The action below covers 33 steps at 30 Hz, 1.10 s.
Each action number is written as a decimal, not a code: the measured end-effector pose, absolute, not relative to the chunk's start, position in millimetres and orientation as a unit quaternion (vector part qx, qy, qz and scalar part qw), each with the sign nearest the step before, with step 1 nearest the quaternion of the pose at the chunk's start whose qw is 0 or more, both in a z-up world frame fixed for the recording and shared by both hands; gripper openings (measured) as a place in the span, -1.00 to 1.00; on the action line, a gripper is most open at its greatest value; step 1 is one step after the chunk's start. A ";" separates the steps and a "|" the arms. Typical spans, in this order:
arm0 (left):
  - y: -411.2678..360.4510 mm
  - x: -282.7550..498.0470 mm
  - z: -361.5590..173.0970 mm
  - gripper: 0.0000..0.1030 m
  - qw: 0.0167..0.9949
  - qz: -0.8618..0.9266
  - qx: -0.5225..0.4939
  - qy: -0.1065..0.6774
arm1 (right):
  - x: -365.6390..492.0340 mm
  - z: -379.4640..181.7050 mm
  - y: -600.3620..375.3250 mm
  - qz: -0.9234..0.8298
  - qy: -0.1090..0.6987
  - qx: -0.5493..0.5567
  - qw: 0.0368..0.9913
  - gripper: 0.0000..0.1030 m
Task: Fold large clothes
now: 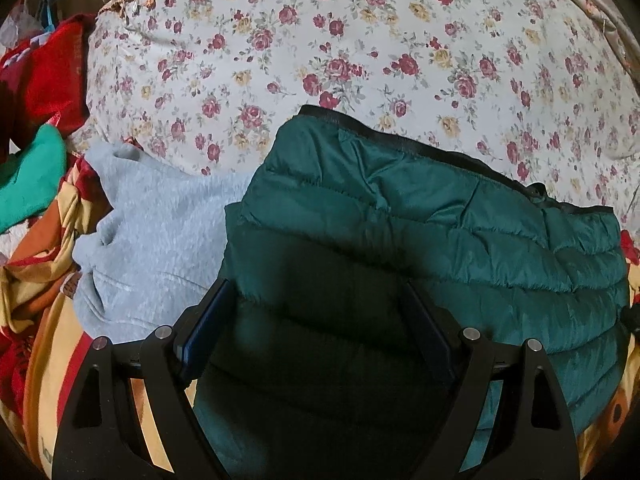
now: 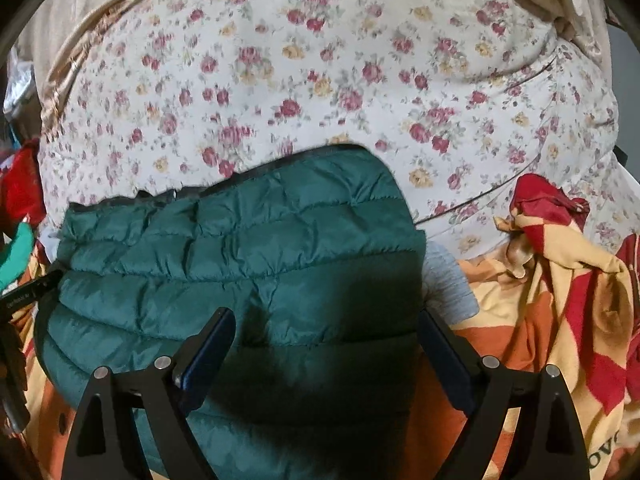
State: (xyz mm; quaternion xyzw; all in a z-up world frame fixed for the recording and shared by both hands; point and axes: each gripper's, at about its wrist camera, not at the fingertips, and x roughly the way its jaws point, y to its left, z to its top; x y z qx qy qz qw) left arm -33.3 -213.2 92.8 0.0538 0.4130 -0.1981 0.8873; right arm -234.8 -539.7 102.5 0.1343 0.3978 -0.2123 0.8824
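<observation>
Currently both grippers, left (image 1: 316, 316) and right (image 2: 326, 344), gape empty over jacket (image 1: 420, 232); pinch hem corners evenly, avoiding sweater (image 1: 160, 232) beside.

A quilted jacket (image 1: 440, 232) is lying at frame centre, overlapping a fleece garment (image 1: 160, 232) at its left, a bedspread (image 1: 360, 40) stretching behind both.

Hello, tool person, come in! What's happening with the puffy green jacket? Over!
Left tool open, right tool open, both over the dark green quilted puffer jacket. Jacket lies folded, ungripped. Grey fleece garment beside it.
</observation>
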 end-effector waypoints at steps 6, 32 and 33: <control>-212.9 -31.5 87.7 0.66 0.885 -0.201 0.051 0.418 | -230.5 88.9 -542.5 -0.213 0.407 0.142 0.877 0.81; -203.9 -25.2 83.3 0.72 0.870 -0.227 0.024 0.436 | -240.0 89.8 -549.4 -0.194 0.424 0.176 0.867 0.97; -203.7 -24.4 82.6 0.75 0.869 -0.230 0.022 0.438 | -239.8 89.4 -549.6 -0.194 0.424 0.177 0.867 0.97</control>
